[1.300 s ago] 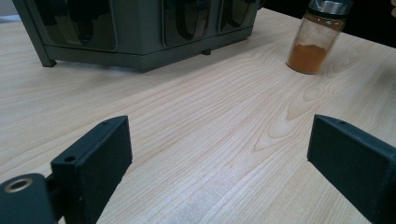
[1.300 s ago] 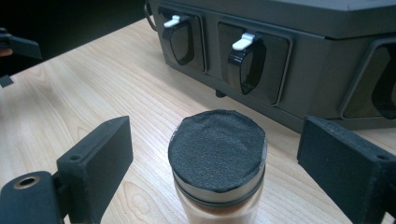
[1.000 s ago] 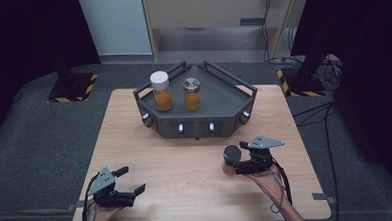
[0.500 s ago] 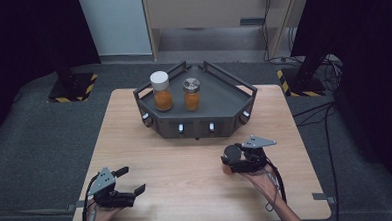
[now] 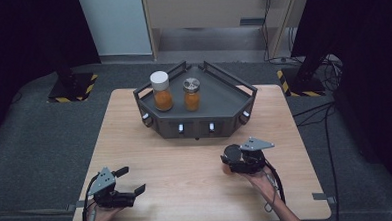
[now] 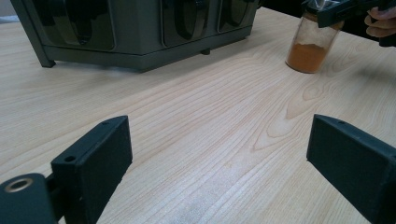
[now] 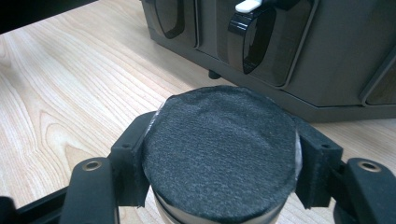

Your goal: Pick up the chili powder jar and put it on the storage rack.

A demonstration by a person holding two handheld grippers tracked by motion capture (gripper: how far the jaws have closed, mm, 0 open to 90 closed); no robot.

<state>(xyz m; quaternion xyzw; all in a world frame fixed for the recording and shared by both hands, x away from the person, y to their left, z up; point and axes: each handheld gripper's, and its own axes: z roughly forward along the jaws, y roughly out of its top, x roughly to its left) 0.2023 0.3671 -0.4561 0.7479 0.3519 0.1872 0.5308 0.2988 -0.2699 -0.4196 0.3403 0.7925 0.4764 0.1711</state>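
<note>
Grey rack [image 5: 236,106] — two jars [image 5: 161,91] aboard.

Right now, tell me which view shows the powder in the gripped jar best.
The left gripper view: the jar shows side-on, orange powder visible through the glass. The right gripper view shows its black lid between the jaws; the high view, a small dark lid.

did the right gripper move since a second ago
Yes. In the high view the right gripper has slid a little down and left, away from the tray, and its jaws have just been closing on the jar.
</note>
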